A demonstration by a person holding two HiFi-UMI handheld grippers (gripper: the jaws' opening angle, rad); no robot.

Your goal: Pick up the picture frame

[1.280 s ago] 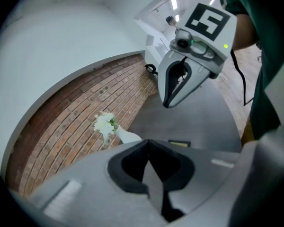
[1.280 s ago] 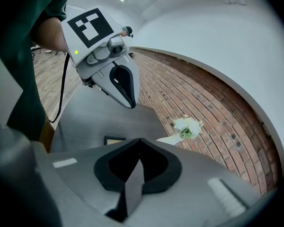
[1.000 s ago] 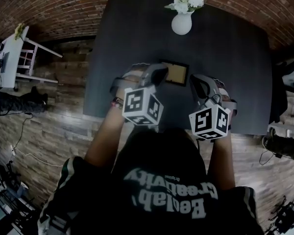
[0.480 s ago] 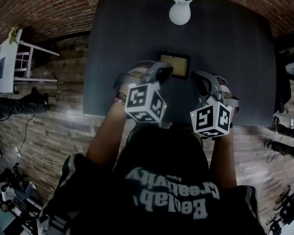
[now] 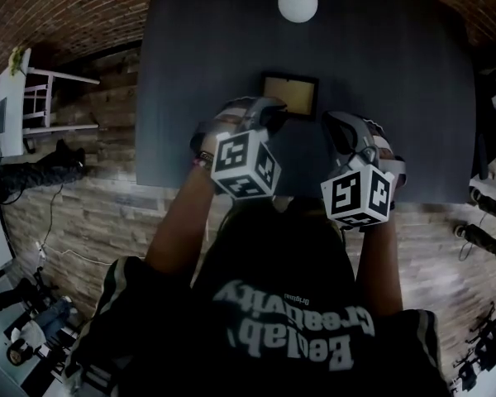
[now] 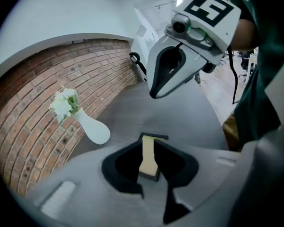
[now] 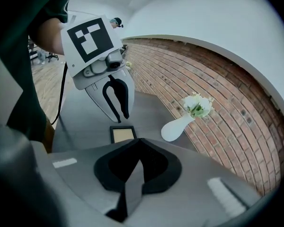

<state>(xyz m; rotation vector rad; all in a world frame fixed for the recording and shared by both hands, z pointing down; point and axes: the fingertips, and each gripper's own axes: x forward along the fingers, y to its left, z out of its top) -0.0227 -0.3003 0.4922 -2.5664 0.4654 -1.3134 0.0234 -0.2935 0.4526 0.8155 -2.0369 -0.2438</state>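
Two sets of jaws: left gripper point(image 6: 149, 144) parted, just been opening, nothing pinched; picture frame point(image 5: 289, 96) flat on the table point(image 5: 397, 98) just ahead of its tips. Right gripper point(image 7: 135, 142) pressed together, empty, frame ahead-left. Vase point(image 5: 298, 2) farther beyond.

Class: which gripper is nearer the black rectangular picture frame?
Left. The left gripper, jaws just opening, is at the left edge of the picture frame, which shows through their gap; the right gripper, shut, hangs off its right side.

Jaws of the left claw point(image 6: 147, 142) have just been opening, picture frame point(image 6: 149, 161) visible between them.
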